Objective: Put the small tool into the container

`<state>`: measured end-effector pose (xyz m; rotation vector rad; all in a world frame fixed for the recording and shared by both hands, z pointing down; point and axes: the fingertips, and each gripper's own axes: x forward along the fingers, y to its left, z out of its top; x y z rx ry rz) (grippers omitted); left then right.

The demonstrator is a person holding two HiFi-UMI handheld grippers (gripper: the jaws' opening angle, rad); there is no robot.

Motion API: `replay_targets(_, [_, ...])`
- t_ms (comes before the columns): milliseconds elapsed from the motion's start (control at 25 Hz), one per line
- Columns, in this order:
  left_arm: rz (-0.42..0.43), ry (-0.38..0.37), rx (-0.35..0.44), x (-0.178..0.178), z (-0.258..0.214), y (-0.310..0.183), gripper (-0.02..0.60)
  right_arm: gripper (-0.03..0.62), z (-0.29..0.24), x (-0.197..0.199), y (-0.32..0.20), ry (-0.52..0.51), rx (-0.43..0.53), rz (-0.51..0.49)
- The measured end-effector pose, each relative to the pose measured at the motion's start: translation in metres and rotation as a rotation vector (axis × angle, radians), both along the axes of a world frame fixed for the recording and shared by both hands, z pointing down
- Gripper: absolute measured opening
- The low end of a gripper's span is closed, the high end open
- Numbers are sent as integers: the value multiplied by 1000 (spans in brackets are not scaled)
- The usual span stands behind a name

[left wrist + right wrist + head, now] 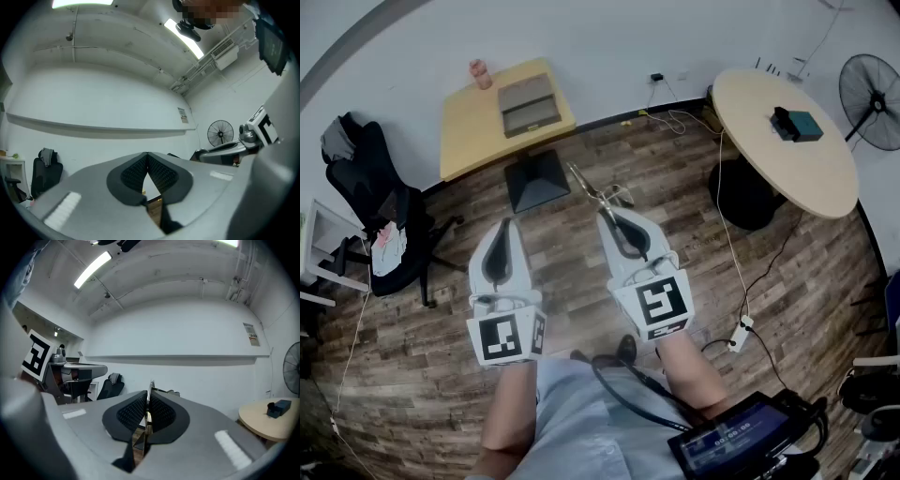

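Down by my tummy is a dark screen [741,442]. Past it I hold a gripper in each hand. My right gripper [610,216] is squeezed tight on the small tool [592,190]. It is a thin, shiny metal thing, and it sticks out past the tips. It is up in the air over the wood floor [581,272]. My left gripper [503,227] is closed too, with nothing in it. Ahead stands a yellow table [473,131] with a grey tray [528,105] and a pink cup [479,73] on it. My tool is well apart from that table.
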<state>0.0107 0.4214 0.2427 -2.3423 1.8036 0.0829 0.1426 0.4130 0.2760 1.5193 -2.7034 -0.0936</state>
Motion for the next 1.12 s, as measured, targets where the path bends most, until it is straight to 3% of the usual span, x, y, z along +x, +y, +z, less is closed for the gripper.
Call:
replay_targets(640, [-59, -36, -37, 35, 18, 9, 6, 15, 22, 68, -3, -49, -49, -17])
replay_targets(1120, [-82, -20, -80, 14, 37, -35, 6, 15, 46, 50, -49, -31, -99, -26])
